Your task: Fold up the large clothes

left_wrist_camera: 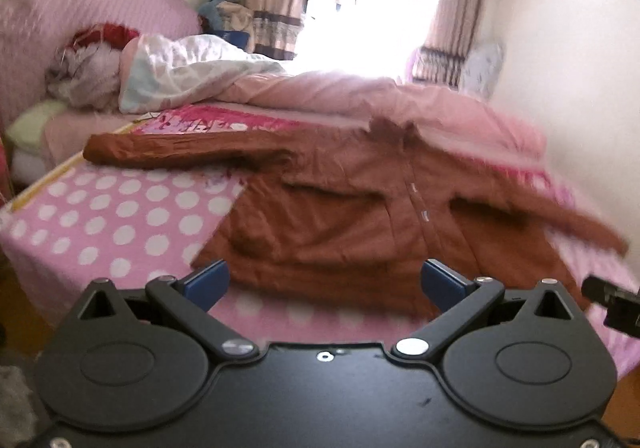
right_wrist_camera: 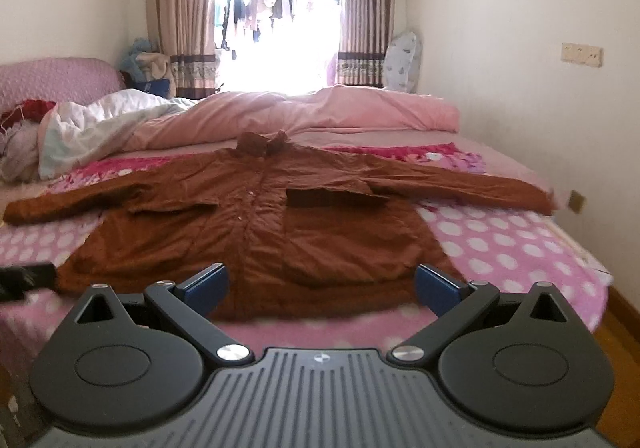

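Brown coat [right_wrist_camera: 256, 224] laid flat, soft/bulky, sleeve cuffs advised as grip pts | L gripper [left_wrist_camera: 324, 282] & R gripper [right_wrist_camera: 320, 282] held apart, empty

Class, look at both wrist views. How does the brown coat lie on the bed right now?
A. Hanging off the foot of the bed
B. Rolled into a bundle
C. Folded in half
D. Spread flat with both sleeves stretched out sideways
D: the brown coat lies open and flat on the polka-dot bedspread, one sleeve out to each side.
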`<state>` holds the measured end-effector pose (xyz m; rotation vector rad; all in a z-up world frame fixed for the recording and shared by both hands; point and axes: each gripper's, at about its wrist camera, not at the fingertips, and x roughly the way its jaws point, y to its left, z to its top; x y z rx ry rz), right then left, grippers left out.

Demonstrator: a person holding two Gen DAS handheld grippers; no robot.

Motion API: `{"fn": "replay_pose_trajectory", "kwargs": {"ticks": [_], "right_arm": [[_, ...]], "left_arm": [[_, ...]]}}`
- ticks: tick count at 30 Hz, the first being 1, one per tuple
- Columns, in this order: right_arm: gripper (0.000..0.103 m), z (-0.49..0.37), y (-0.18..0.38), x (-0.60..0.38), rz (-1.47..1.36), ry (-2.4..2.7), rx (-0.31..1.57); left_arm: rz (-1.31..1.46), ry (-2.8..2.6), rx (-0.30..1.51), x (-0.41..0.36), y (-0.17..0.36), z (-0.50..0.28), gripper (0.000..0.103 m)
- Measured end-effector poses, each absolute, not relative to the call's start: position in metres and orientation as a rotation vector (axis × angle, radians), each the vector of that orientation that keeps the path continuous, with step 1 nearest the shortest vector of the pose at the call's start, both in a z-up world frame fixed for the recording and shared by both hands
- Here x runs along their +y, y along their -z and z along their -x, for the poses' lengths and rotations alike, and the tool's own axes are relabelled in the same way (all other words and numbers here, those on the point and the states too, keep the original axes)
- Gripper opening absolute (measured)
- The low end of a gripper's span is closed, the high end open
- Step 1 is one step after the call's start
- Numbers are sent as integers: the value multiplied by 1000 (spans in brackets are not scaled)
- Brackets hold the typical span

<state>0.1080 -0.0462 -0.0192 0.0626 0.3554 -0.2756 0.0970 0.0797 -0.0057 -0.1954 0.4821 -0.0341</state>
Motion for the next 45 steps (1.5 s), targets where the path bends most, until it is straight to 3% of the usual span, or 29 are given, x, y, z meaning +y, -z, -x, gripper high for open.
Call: {"fn": "replay_pose_trajectory", "kwargs": {"ticks": [8, 20, 24, 30, 34, 39, 45], "right_arm": [[103, -200, 1, -59, -21, 291, 279], [103, -335, 7, -66, -75, 332, 431], [103, -367, 13, -59, -56, 354, 470], [103, -410, 26, -52, -36, 354, 546], [103, -423, 32, -48, -28, 353, 574], [103, -434, 38, -48, -48, 354, 595], [103, -432, 37, -53, -53, 334, 599]], "left_arm": [[457, -149, 384, 211, 10, -202, 103], [837, -415, 343, 394, 68, -354, 96], [959, -427, 359, 433, 96, -389, 80], [1022, -453, 325, 464, 118, -413, 70], [1049, -480, 341, 475, 122, -426, 36], [1046, -454, 355, 477, 124, -432, 14], [1009, -355, 313, 454, 89, -436, 12]]}}
